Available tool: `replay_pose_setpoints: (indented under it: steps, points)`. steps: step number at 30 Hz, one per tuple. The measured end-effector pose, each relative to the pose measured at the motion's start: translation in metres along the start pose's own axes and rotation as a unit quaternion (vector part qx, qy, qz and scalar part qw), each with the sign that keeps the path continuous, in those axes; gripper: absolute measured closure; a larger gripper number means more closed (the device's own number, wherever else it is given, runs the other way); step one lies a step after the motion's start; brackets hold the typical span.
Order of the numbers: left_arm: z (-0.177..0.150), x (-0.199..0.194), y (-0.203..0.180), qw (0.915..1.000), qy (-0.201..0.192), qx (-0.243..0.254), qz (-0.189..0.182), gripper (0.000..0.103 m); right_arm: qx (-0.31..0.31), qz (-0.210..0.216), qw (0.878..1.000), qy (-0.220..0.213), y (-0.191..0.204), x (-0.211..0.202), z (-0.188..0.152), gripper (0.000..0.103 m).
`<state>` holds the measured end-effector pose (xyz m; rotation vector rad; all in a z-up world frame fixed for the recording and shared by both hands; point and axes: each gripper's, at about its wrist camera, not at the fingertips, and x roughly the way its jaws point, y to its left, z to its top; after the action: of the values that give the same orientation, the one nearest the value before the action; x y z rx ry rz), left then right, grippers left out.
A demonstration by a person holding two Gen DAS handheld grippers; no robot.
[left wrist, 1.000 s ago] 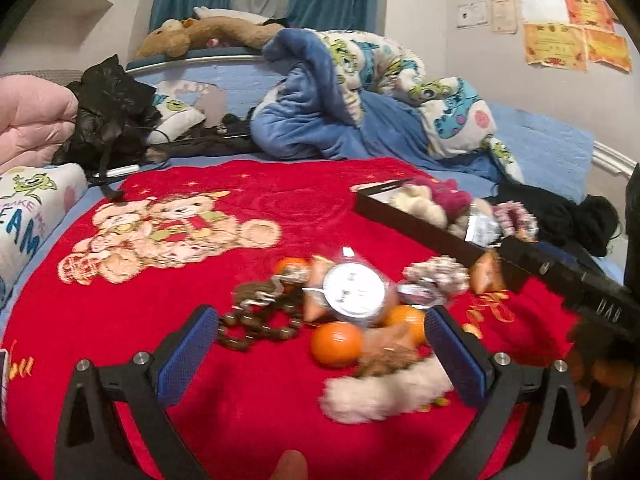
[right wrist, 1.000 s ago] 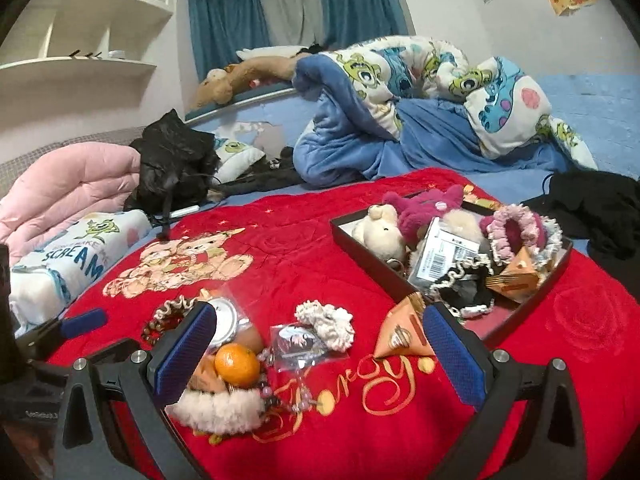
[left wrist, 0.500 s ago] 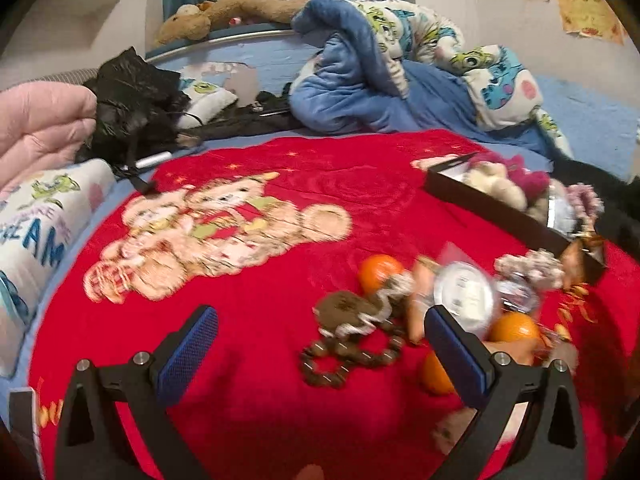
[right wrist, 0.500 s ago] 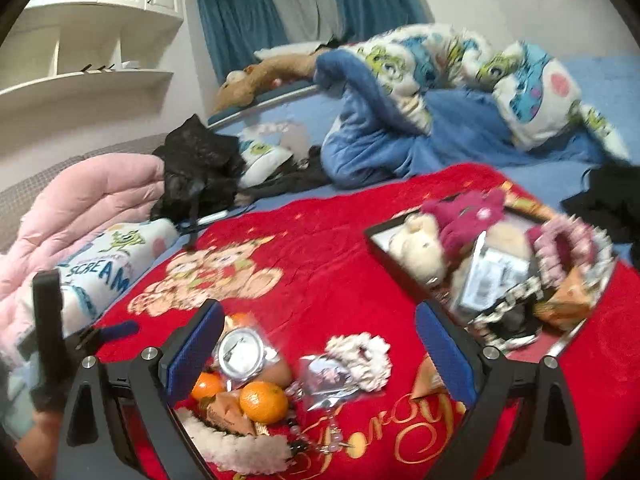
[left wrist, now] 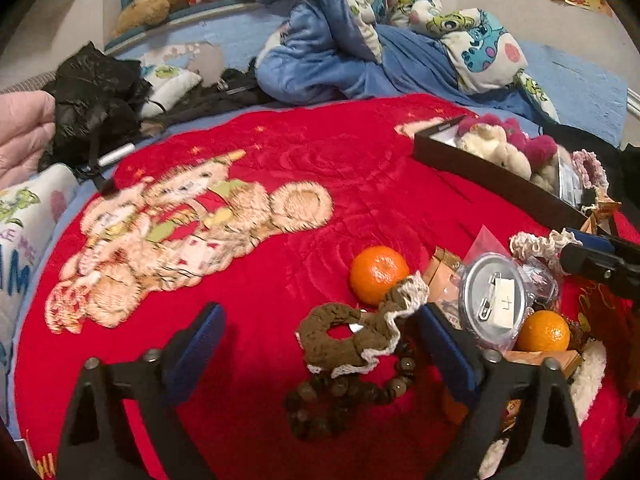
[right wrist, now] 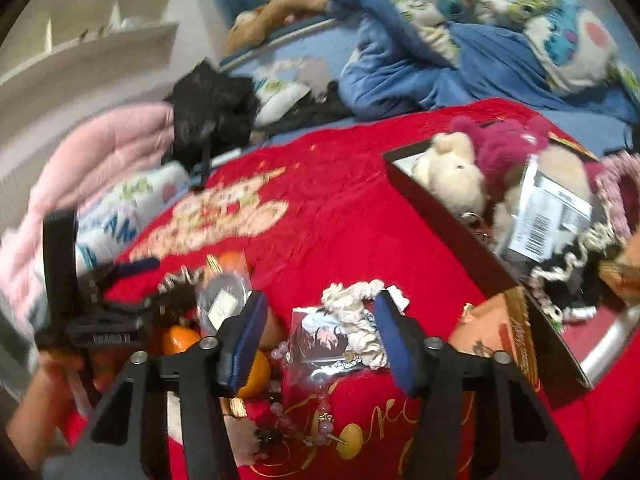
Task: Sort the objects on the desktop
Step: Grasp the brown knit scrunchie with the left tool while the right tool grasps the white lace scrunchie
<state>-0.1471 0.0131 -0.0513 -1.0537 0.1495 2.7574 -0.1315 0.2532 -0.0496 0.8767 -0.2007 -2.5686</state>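
A pile of small objects lies on the red blanket (left wrist: 248, 288). My left gripper (left wrist: 320, 336) is open over a brown scrunchie (left wrist: 352, 340) and a dark bead bracelet (left wrist: 340, 392), beside an orange (left wrist: 379, 274) and a round tin in a clear bag (left wrist: 494, 300). My right gripper (right wrist: 320, 340) is partly closed, its jaws on either side of a clear packet (right wrist: 324, 340) and a white scrunchie (right wrist: 356, 312); they touch neither. A second orange (left wrist: 543, 332) lies to the right.
A dark tray (right wrist: 460, 236) at the right holds plush toys (right wrist: 452, 172), a pink scrunchie and a barcode packet. An orange snack pack (right wrist: 496, 328) leans on its wall. Blue bedding, a black bag (left wrist: 92, 108) and pink quilt lie behind.
My left gripper has swung left and down toward the brown scrunchie and beads. My right gripper has moved down over the packet and white scrunchie, and its jaws have narrowed.
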Motion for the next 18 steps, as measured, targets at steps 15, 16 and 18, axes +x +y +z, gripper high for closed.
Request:
replay_pose_setpoints:
  steps: [15,16,18]
  points:
    - [-0.007,0.01,0.007,0.9989,0.008,-0.026,-0.039,0.075,0.048,-0.039,0.998,0.026,-0.032,0.013,-0.007,0.09]
    - [-0.007,0.009,0.008,0.9988,0.004,-0.025,-0.041,0.076,0.054,-0.038,0.998,0.024,-0.034,0.012,-0.008,0.091]
    - [-0.007,0.005,0.007,0.9989,-0.005,-0.023,-0.04,0.082,0.058,-0.038,0.997,0.017,-0.035,0.009,-0.008,0.092]
